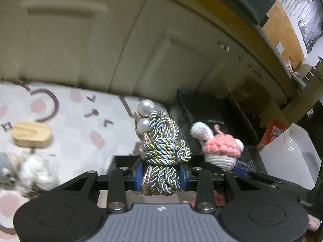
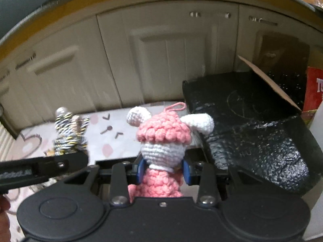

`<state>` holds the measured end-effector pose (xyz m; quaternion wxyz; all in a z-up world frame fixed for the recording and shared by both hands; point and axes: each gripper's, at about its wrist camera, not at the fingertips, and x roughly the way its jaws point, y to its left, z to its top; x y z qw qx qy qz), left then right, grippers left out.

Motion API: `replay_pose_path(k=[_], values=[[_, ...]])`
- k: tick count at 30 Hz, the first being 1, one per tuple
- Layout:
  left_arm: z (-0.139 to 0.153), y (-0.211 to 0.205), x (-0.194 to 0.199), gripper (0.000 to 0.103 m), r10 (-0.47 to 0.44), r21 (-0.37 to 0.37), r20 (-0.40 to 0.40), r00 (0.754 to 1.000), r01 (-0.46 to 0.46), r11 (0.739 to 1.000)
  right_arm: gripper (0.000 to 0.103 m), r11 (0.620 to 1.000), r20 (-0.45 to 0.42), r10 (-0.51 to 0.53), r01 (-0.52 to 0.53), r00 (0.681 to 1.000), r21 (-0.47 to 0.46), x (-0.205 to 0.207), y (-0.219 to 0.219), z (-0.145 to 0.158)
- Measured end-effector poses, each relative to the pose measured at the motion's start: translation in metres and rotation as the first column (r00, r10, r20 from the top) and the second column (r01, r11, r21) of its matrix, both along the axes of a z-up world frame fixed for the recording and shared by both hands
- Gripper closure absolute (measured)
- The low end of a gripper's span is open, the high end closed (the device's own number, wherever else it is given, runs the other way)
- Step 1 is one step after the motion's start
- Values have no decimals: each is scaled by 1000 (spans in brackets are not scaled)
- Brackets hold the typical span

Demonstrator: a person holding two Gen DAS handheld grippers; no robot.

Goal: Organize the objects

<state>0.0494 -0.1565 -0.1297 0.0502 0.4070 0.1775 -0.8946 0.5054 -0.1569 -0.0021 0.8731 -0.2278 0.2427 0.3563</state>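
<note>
the left gripper (image 1: 161, 171) has its blue fingers (image 1: 137, 174) clamped on a twisted rope ornament (image 1: 161, 141). the rope is grey, gold and pale pink, and two white pearls (image 1: 145, 106) sit at its top, at about 11 o'clock from the knot. the ornament stands up between the fingers and is off the ground.

the right gripper (image 2: 164, 171) has its blue fingers (image 2: 141, 170) clamped on a crochet doll (image 2: 164, 139). the doll is pink and white, with two white ears and a small pink loop on top. the fingers press on its white neck and pink body. in the left view the same doll shows at 3 o'clock from the rope ornament, near it but not touching.

under both is a white mat (image 1: 76, 121) with pink spots and dark marks. on the mat, at 9 o'clock in the left view, lies a tan wooden block (image 1: 31, 134). below it, at 8 o'clock, is a blurry white fluffy thing (image 1: 37, 174); i cannot tell what it is.

a black shiny box (image 2: 252, 125) sits at 3 o'clock from the doll in the right view, with a brown cardboard flap (image 2: 266, 80) over it. cream cupboard doors (image 2: 161, 60) stand behind everything.
</note>
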Motion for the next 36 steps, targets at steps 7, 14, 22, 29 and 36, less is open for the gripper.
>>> replay_pose_path(k=[7,14,22,29,36], values=[[-41,7,-16,66,-41,3,110,993,41,999,65,996,-12,-9,8,1000,-85,24,-2,-21],[-63,4,-23,66,-69,-28,195,978,76,997,65,992,-31,-2,-2,1000,-126,33,0,-35],[-43,-1,-18,52,-87,-61,198,976,100,993,65,984,-58,27,-37,998,-177,34,12,-49],[-33,-2,-20,53,-91,-92,176,980,109,990,65,966,-99,23,-48,995,-255,33,23,-65],[-28,3,-22,53,-138,-102,163,977,156,982,39,958,-140,16,-55,990,-281,29,29,-68]])
